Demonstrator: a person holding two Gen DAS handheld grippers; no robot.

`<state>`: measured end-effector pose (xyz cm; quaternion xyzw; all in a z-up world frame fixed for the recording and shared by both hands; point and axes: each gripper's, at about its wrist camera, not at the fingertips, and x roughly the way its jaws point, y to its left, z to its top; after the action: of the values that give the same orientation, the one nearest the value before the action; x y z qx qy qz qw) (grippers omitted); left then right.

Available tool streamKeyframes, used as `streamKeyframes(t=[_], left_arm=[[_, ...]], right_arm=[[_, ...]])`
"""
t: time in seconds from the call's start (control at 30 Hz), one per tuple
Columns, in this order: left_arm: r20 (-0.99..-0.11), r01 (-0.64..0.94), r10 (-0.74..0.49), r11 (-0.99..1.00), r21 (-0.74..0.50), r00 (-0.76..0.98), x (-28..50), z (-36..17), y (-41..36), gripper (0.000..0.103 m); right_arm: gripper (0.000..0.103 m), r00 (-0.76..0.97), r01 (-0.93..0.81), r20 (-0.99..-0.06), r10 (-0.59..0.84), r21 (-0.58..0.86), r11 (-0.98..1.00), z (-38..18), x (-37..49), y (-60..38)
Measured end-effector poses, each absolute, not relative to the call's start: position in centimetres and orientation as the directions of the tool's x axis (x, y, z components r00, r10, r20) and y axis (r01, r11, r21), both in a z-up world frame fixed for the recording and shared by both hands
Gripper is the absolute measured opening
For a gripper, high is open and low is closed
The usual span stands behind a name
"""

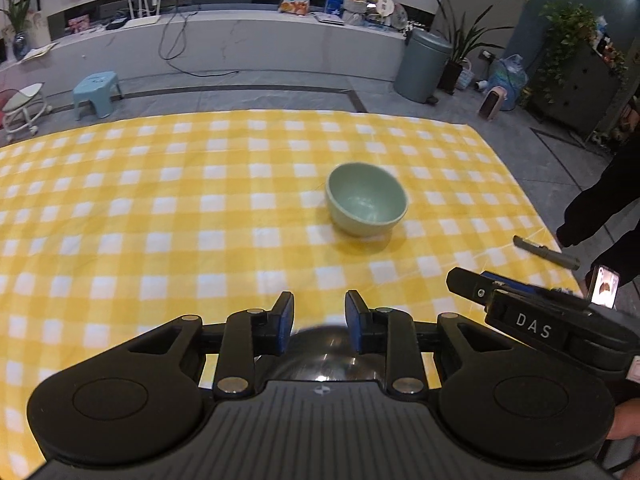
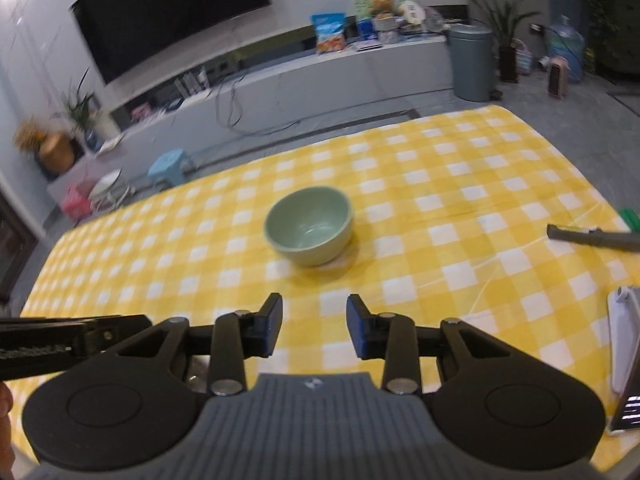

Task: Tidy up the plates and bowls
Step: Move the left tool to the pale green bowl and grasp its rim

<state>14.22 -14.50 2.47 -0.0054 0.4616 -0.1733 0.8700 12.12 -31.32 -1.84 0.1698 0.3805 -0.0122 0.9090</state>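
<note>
A pale green bowl [image 1: 366,200] [image 2: 310,226] stands upright and empty on the yellow checked tablecloth [image 1: 160,220] [image 2: 460,200], a little beyond both grippers. My left gripper [image 1: 320,320] is open, its blue pads apart. A shiny metal rounded vessel [image 1: 328,354] shows low between and under its fingers, mostly hidden by the gripper body; the pads do not press on it. My right gripper [image 2: 314,324] is open with only cloth between its fingers. The two grippers sit side by side, the right one to the right of the left.
A dark pen [image 1: 546,252] [image 2: 592,236] lies near the table's right edge. A phone on a white stand [image 2: 624,360] is at the near right. A person's dark sleeve [image 1: 592,208] hangs beyond that edge. Past the table are a blue stool [image 1: 98,92] and a bin [image 1: 424,66].
</note>
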Motion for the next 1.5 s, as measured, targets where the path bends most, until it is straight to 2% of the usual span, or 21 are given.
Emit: streamKeyframes(t=[0.27,0.33,0.7,0.8,1.0,1.23,1.37,1.5], left_arm=[[-0.795,0.330,-0.336,0.926,-0.182,0.504,18.0,1.6,-16.8,0.034],[-0.792,0.326,-0.326,0.930,-0.171,0.516,19.0,1.2,-17.5,0.039],[-0.808,0.269,-0.227,0.959,-0.089,0.544,23.8,-1.5,-19.8,0.041],[-0.810,0.255,-0.231,0.961,-0.104,0.539,25.0,-2.0,-19.9,0.041],[-0.823,0.219,-0.221,0.968,-0.121,0.523,26.7,-3.0,-20.1,0.043],[-0.846,0.237,-0.201,0.967,-0.092,0.493,27.6,-4.4,-21.3,0.043],[-0.856,0.247,-0.187,0.966,-0.073,0.482,27.7,-5.1,-21.8,0.037],[-0.863,0.249,-0.168,0.967,-0.051,0.476,27.8,-5.5,-22.1,0.026]], right_arm=[[0.036,0.768,0.300,-0.633,0.096,0.489,0.819,-5.7,13.9,-35.6],[0.036,0.770,0.319,-0.631,0.100,0.515,0.795,-6.1,14.7,-35.8],[0.037,0.777,0.284,-0.624,0.083,0.466,0.838,-7.0,20.4,-34.6],[0.037,0.766,0.282,-0.639,0.068,0.430,0.857,-7.7,21.4,-34.6],[0.037,0.728,0.290,-0.676,0.116,0.456,0.841,-9.6,22.3,-35.1],[0.032,0.733,0.274,-0.663,0.152,0.493,0.826,-10.1,22.3,-35.3],[0.026,0.730,0.293,-0.664,0.159,0.515,0.806,-10.5,22.4,-35.8],[0.018,0.719,0.321,-0.680,0.145,0.509,0.798,-11.0,22.5,-36.1]])
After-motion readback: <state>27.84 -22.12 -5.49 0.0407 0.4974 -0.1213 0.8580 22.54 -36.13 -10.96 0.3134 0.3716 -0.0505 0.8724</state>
